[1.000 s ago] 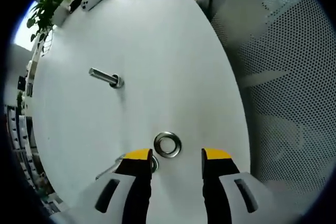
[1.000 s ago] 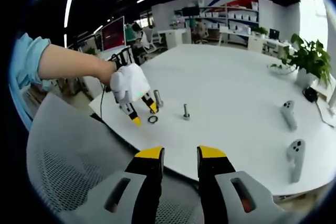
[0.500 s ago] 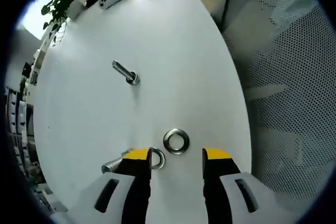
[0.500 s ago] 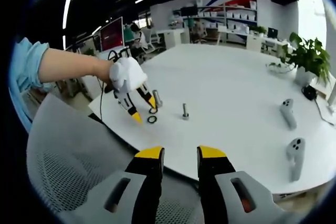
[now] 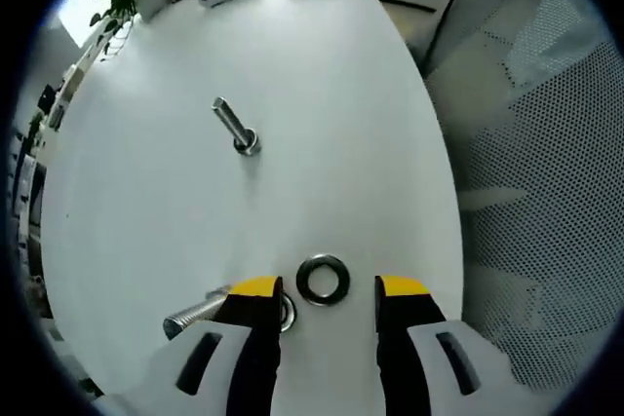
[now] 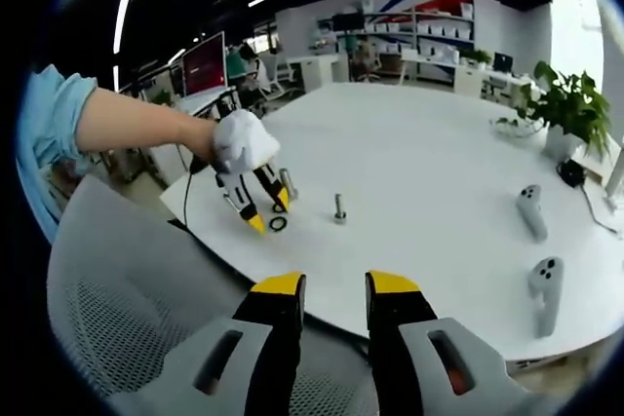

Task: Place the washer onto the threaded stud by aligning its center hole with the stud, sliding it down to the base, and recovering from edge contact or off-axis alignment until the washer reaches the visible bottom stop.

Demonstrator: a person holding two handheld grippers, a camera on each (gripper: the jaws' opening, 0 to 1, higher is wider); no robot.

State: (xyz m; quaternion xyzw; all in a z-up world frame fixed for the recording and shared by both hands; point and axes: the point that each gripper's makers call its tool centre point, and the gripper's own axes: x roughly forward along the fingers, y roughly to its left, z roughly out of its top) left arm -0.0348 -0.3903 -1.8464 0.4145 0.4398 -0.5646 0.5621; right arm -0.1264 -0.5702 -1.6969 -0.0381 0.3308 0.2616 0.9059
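A steel washer (image 5: pixel 323 280) lies flat on the white table (image 5: pixel 292 94), just ahead of my left gripper (image 5: pixel 329 287), which is open with the washer near the gap between its yellow-tipped jaws. A threaded stud (image 5: pixel 200 312) stands beside the left jaw, partly hidden by it. A second stud (image 5: pixel 234 127) stands farther out on the table. In the right gripper view, my right gripper (image 6: pixel 333 285) is open and empty off the table's near edge. There the left gripper (image 6: pixel 261 209) hangs over the washer (image 6: pixel 278 224), with one stud (image 6: pixel 289 183) behind it and the other stud (image 6: pixel 339 208) to the right.
Two white controllers (image 6: pixel 534 211) (image 6: pixel 543 289) lie at the right of the table, and a potted plant (image 6: pixel 570 109) stands behind them. A mesh chair (image 6: pixel 127 319) sits under my right gripper, at the table's edge. Shelves and desks fill the room behind.
My left gripper has closed in on the washer, which now sits nearer the gap between its jaws. The right gripper has stayed put.
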